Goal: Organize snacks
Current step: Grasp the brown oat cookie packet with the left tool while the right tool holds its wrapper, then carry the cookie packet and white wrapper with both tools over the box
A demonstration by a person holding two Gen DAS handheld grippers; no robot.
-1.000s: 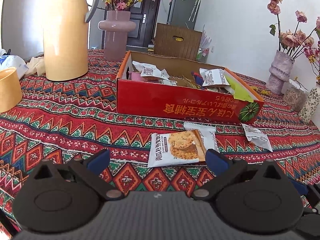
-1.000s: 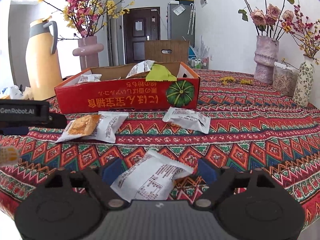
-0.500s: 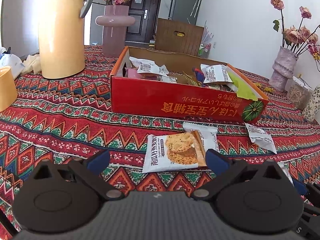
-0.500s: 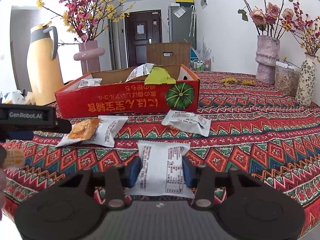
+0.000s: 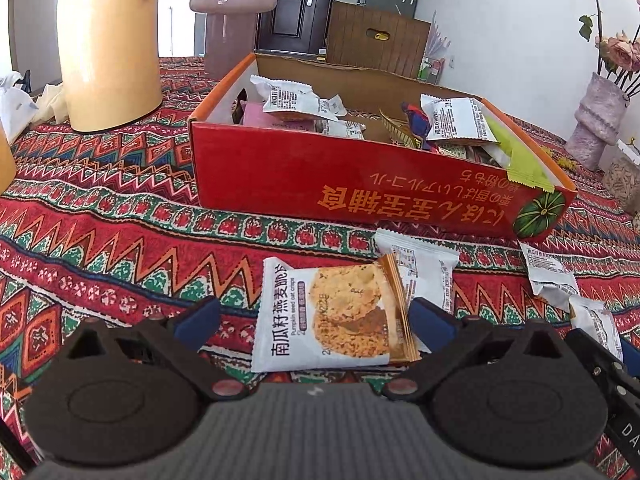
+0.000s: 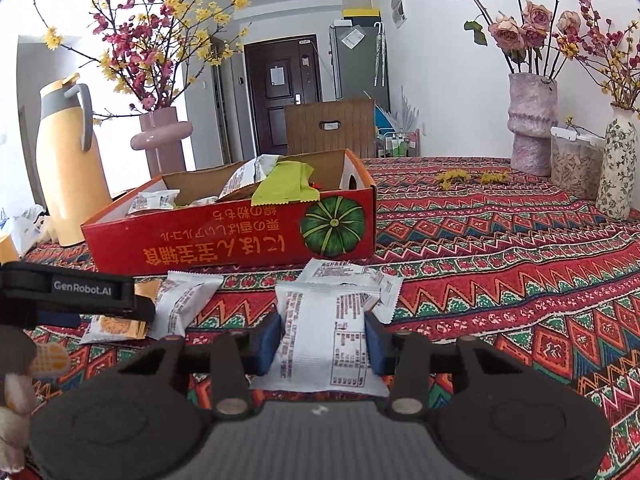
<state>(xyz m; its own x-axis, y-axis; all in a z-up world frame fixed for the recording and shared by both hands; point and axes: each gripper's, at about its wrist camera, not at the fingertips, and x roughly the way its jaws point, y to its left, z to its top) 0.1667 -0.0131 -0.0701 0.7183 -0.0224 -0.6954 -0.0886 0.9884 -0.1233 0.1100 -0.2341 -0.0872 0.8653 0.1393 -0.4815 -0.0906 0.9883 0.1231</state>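
A red cardboard box (image 5: 360, 184) (image 6: 240, 240) with several snack packets inside stands on the patterned tablecloth. In front of it lies a pumpkin-seed oat crisp packet (image 5: 332, 312), between the blue pads of my open left gripper (image 5: 316, 322) and not touched by them. Half under it sits a white packet (image 5: 424, 264). My right gripper (image 6: 323, 338) is shut on a white snack packet (image 6: 324, 336), held above the cloth. Another white packet (image 6: 352, 276) lies just behind it, and one more (image 6: 184, 304) to the left, beside the left gripper's body (image 6: 72, 292).
A tall yellow thermos (image 5: 108, 40) (image 6: 68, 168) and a pink vase (image 5: 230, 16) stand behind the box on the left. Vases with dried roses (image 6: 532, 128) and a jar (image 6: 576, 164) line the right edge. More loose packets (image 5: 552, 276) lie right of the box.
My right gripper closed on the white packet and lifted it toward the box. My left gripper moved forward and down until the oat crisp packet sits between its open pads.
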